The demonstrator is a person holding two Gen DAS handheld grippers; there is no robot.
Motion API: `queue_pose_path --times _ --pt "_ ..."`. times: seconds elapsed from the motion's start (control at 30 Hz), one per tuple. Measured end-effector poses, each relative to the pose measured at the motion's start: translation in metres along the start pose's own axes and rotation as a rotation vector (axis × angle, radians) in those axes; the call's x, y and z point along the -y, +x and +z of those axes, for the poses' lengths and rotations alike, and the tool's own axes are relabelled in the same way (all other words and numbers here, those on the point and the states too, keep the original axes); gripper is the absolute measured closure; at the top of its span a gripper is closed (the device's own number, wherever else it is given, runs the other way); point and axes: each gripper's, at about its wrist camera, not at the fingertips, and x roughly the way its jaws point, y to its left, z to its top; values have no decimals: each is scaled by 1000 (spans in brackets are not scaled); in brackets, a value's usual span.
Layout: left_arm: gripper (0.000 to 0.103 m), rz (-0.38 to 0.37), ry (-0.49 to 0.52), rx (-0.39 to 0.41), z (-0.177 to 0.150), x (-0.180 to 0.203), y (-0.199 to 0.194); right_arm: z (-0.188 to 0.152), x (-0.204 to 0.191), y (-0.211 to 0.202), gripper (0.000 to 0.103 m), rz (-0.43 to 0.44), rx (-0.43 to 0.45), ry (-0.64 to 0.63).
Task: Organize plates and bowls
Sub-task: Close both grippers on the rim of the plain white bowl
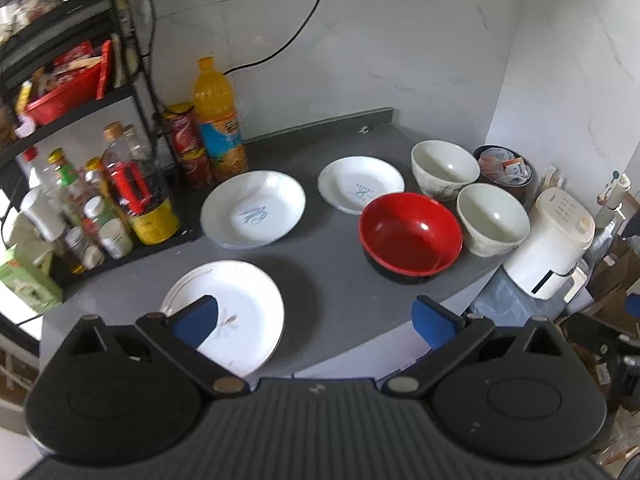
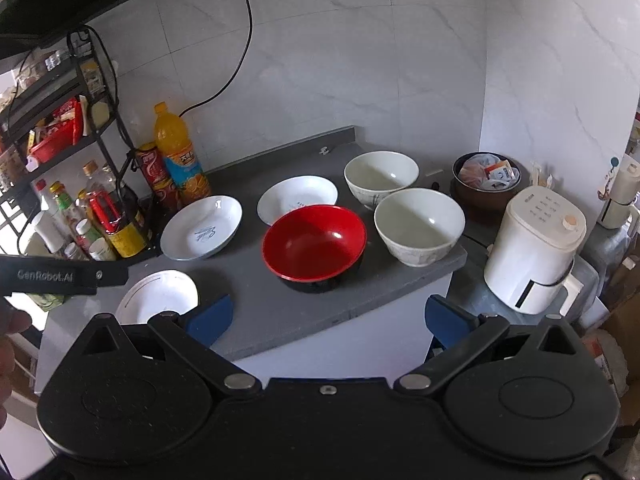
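Note:
On the grey counter (image 1: 332, 248) lie a flat white plate (image 1: 240, 316) at the front left, a deep white plate with blue script (image 1: 253, 209) behind it, and a smaller white plate (image 1: 360, 184) further right. A red bowl (image 1: 410, 236) stands beside two white bowls (image 1: 444, 168) (image 1: 492, 216). My left gripper (image 1: 316, 322) is open, its left finger over the flat plate's near part. My right gripper (image 2: 328, 316) is open above the counter's front edge, in front of the red bowl (image 2: 314, 242). The other plates (image 2: 160, 296) (image 2: 202, 227) (image 2: 298, 199) and bowls (image 2: 381, 178) (image 2: 419, 224) show here too.
A black rack (image 1: 80, 104) with several bottles and jars stands at the left, an orange drink bottle (image 1: 218, 120) and a red can (image 1: 186, 144) beside it. A brown pot of packets (image 1: 504, 172) and a white appliance (image 1: 552, 240) sit right of the counter. The other gripper's body (image 2: 60, 276) and a hand (image 2: 10, 344) show at the left.

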Motion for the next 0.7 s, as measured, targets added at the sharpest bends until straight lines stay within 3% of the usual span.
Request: queue_pose_path --times 0.37,0.7 --pt "1 -112 68 -9 58 7 67 34 5 47 0 -25 -5 75" --pt "1 -167 127 -40 90 15 126 45 24 93 0 -126 -24 184"
